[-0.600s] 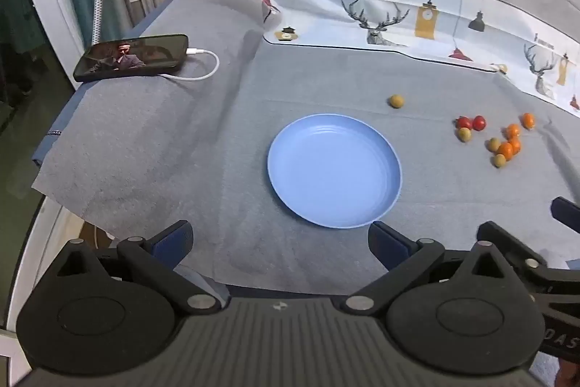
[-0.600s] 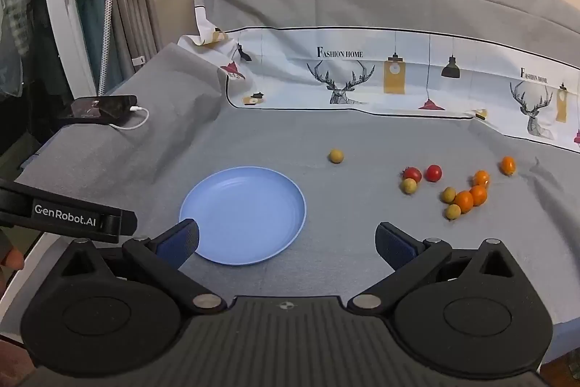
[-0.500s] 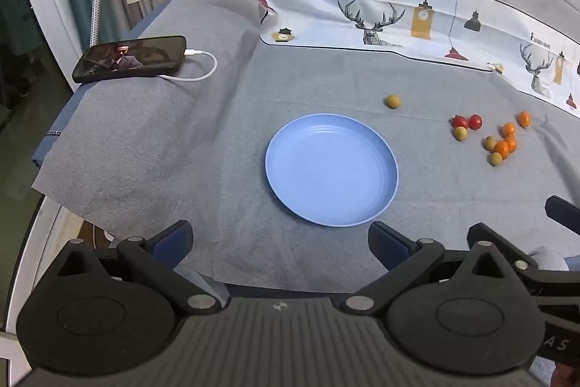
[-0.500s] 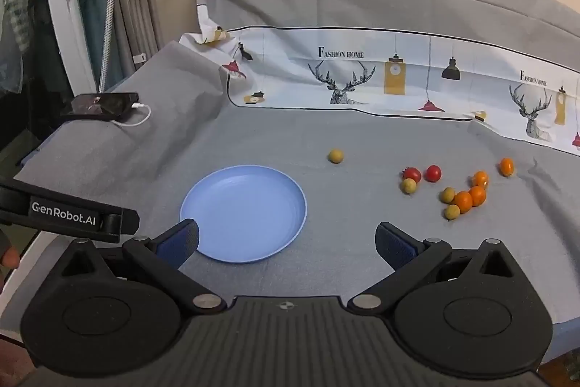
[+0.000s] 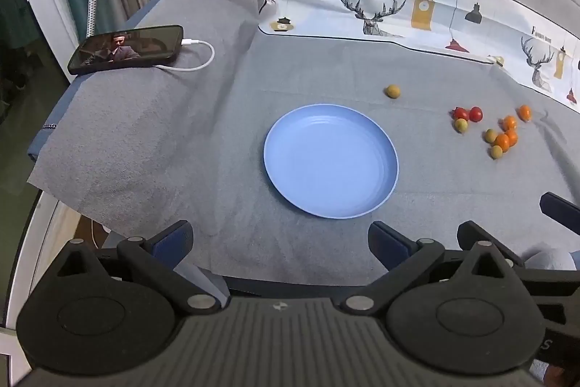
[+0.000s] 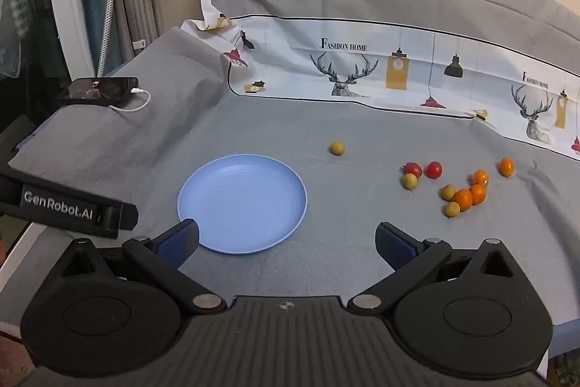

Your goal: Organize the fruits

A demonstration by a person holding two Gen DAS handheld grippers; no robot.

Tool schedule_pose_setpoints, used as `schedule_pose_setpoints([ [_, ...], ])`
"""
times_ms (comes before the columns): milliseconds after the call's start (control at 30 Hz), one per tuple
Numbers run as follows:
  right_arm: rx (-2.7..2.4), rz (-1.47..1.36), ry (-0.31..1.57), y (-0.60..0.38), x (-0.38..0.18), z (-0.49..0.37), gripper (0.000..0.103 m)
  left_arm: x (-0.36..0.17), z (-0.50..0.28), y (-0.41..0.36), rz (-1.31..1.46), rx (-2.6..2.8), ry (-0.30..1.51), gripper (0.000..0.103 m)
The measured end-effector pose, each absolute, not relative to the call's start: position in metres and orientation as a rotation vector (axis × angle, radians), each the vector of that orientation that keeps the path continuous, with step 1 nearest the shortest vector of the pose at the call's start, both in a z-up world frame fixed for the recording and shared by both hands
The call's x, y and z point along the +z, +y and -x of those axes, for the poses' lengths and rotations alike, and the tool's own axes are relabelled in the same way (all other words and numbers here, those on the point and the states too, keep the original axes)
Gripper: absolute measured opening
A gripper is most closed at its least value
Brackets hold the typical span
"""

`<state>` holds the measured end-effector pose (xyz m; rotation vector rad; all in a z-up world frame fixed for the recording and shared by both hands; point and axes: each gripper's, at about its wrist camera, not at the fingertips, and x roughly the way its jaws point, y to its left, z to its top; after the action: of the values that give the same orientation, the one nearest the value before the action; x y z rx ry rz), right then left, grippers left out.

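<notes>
Grey cloth [image 6: 362, 242] covers the table under my two grippers. At lower centre of the right view I see the blue plate [image 6: 242, 204] with nothing on it; a lone yellow fruit [image 6: 337, 148] sits just beyond its upper right, and the cluster of red, orange and yellow fruits [image 6: 460, 185] lies well apart at the right. My left gripper [image 5: 281, 240] and right gripper [image 6: 286, 242] both have fingers spread wide, holding nothing. A phone [image 5: 127, 49] rests at upper left.
</notes>
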<state>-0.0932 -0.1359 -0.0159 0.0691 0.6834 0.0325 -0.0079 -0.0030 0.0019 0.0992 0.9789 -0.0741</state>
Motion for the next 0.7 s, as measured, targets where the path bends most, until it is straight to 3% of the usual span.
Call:
schedule_pose_setpoints([
  [700, 0.024, -0.078, 0.704, -0.1339, -0.0205, 0.0891, 0.103, -0.0021, 0.0047, -0.0067, -0.140, -0.052, 0.977, 0.103],
])
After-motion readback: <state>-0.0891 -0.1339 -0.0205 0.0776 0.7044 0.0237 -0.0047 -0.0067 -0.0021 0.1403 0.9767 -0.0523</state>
